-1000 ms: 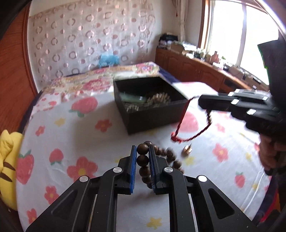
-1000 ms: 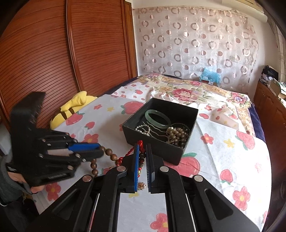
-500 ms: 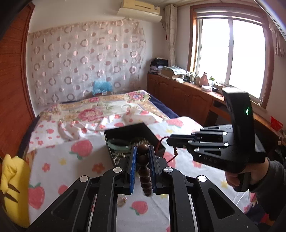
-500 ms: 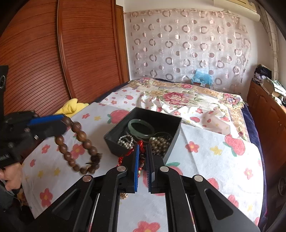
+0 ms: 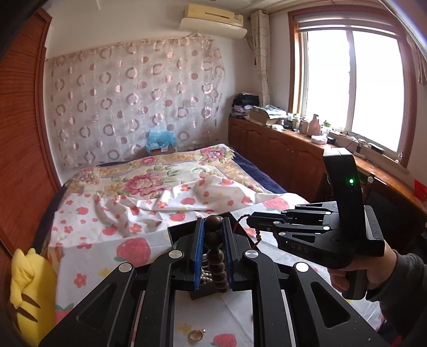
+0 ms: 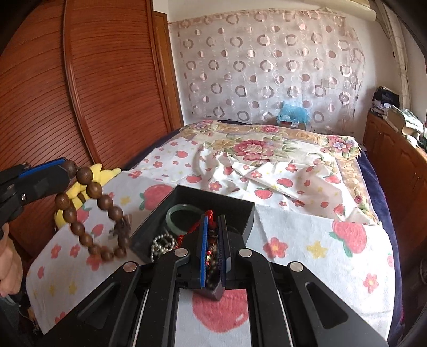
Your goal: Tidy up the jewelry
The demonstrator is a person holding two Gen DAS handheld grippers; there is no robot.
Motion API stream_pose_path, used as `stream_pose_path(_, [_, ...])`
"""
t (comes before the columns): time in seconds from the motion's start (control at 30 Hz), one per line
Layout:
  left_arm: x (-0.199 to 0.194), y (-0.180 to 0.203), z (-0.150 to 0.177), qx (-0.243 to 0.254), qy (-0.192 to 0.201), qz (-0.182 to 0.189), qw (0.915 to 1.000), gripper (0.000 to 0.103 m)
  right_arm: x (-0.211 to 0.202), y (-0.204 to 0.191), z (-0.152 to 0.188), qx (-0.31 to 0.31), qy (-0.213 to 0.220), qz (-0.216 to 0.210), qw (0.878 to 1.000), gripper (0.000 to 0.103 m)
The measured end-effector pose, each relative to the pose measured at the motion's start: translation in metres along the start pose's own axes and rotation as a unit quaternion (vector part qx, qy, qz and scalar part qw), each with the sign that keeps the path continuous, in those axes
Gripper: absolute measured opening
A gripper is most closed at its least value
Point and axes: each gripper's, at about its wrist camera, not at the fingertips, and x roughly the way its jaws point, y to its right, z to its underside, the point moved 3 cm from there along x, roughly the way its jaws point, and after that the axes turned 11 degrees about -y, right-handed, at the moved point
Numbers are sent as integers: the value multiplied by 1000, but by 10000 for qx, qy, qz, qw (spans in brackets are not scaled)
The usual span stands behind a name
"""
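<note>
The left gripper [image 6: 64, 166] is clenched on a brown wooden bead bracelet [image 6: 92, 211] that dangles in the air just left of the black jewelry box [image 6: 226, 204] on the strawberry-print sheet [image 6: 307, 240]. Over the box, which holds a green jade bangle [image 6: 181, 211], the right gripper [image 6: 212, 221] pinches a red cord bracelet [image 6: 209, 215].

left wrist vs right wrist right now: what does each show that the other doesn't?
Left wrist only: the window, the air conditioner, a gold ring on the sheet, and the right gripper from outside.

Right wrist only: the box's contents, a green bangle and a pearl strand, and the full loop of the wooden bead bracelet hanging from the left gripper.

Both: the black box, the red cord, the yellow plush, the curtain.
</note>
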Motion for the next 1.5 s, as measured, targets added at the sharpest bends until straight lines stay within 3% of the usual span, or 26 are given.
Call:
stream_pose_path(0.23, [17,-2,-7,16,-94,-103,9999,12,24,6,8,148,-289,-94,9994,10])
stream_pose_path(0.37, [29,-4,-8,8,-187,-106,9998,12,24,11,15,206,-277,-86,9994,26])
stream_pose_path(0.87, [74,-5,-8,-77,-597,-202,9980,13,-6,5,52,-115,-129,180,9997,26])
stream_pose_path(0.93, [75,-7,-5,-98,-634,-244,9976,15,-9,1,58,-143,-107,158,9997,26])
stream_pose_path(1.07, [69,-11,1,-107,-641,-334,9973,40,-12,-9,72,-194,-150,47,9997,26])
stream_pose_path(1.17, [63,-15,10,-136,-659,-328,9972,51,-15,-19,80,-302,-198,-14,9993,26])
stream_pose_path(1.3, [56,-19,27,-119,-692,-418,9967,67,-11,-35,93,-484,-352,-71,9982,36])
stream_pose_path(1.5, [49,-23,54,-45,-838,-424,9956,72,4,-50,106,-687,-670,-124,9953,36])
